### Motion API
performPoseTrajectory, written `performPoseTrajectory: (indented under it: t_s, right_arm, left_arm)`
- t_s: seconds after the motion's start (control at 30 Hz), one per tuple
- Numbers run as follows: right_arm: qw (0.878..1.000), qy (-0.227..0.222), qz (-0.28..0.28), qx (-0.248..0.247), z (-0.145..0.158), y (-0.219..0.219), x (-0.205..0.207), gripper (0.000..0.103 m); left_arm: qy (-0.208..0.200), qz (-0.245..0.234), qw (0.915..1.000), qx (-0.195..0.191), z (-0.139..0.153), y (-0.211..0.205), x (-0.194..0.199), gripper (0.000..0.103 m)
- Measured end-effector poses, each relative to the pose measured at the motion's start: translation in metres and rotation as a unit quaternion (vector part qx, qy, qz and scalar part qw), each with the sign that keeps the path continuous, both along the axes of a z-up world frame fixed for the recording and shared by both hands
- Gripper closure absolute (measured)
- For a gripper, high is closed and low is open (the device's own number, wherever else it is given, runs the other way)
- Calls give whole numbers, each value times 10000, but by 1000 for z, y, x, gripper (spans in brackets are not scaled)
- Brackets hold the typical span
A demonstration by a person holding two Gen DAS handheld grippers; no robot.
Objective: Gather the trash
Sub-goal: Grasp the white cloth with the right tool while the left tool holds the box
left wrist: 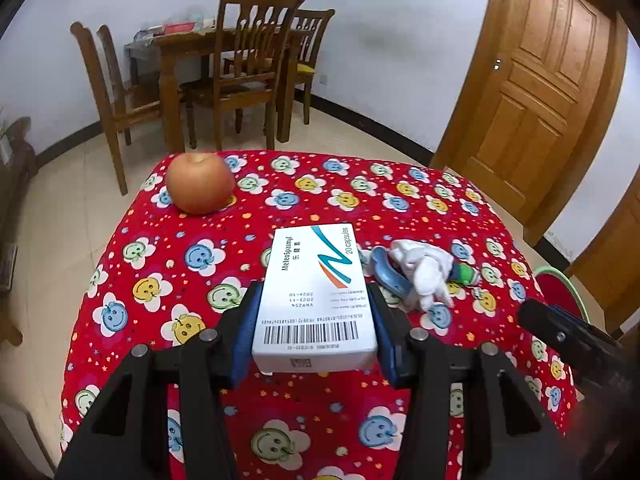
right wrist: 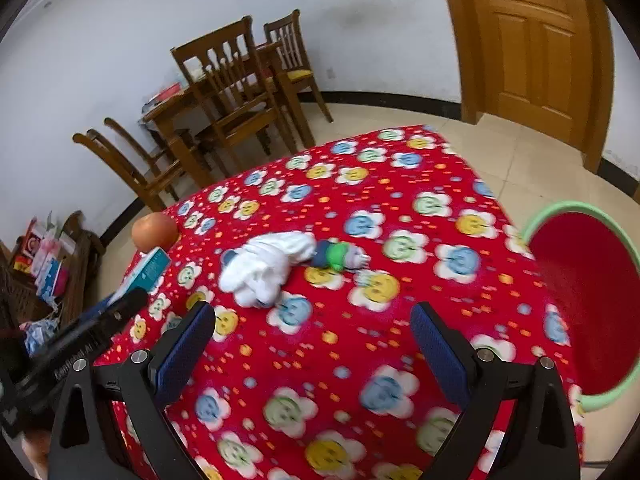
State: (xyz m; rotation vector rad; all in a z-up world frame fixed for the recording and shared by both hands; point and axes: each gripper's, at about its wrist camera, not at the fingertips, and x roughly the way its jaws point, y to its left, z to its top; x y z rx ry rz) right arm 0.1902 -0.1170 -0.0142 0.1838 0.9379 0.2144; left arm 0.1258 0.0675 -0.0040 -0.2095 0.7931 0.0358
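Observation:
My left gripper is shut on a white medicine box and holds it just above the red flowered tablecloth. The box's teal edge also shows in the right wrist view. A crumpled white tissue lies to the box's right, over a blue object and beside a small green and blue piece. In the right wrist view the tissue lies ahead of my right gripper, which is open, empty and above the cloth. A red bin with a green rim stands at the table's right edge.
An apple sits at the table's far left corner. A wooden dining table with chairs stands by the far wall and a wooden door is at the right. The bin rim shows past the table's right edge.

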Motion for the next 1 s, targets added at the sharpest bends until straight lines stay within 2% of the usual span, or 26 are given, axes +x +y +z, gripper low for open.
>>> performPoseTrajectory:
  t_s: [0.2, 0.27, 0.33, 0.43, 0.47, 0.53, 0.6, 0.83, 1.0]
  right_arm:
    - [9996, 244, 149, -36, -21, 27, 29, 6]
    - [9993, 330, 176, -4, -28, 32, 36, 13]
    - [9986, 477, 225, 38, -37, 37, 44, 32]
    - [9963, 785, 202, 288, -50, 37, 53, 46]
    - [9959, 808, 208, 339, -52, 37, 53, 52]
    - [9958, 790, 225, 397, -55, 37, 52, 70]
    - [9961, 728, 269, 430, -53, 36, 49, 79]
    - [9984, 163, 367, 400, -27, 29, 30, 90]
    - [9978, -137, 449, 469, -6, 18, 12, 90]
  left_arm:
    - [85, 129, 9999, -54, -10, 10, 5, 53]
    - [102, 140, 9998, -56, -13, 11, 7, 53]
    - [119, 141, 9998, -72, -15, 12, 8, 53]
    - [136, 128, 9998, -108, -17, 13, 10, 53]
    - [139, 123, 9998, -115, -18, 13, 10, 53]
    - [137, 98, 9998, -117, -18, 13, 11, 53]
    - [141, 71, 9998, -106, -18, 11, 11, 53]
    - [110, -8, 9999, -84, -14, 2, 7, 53]
    - [48, -77, 9999, -61, -7, -6, 2, 53]
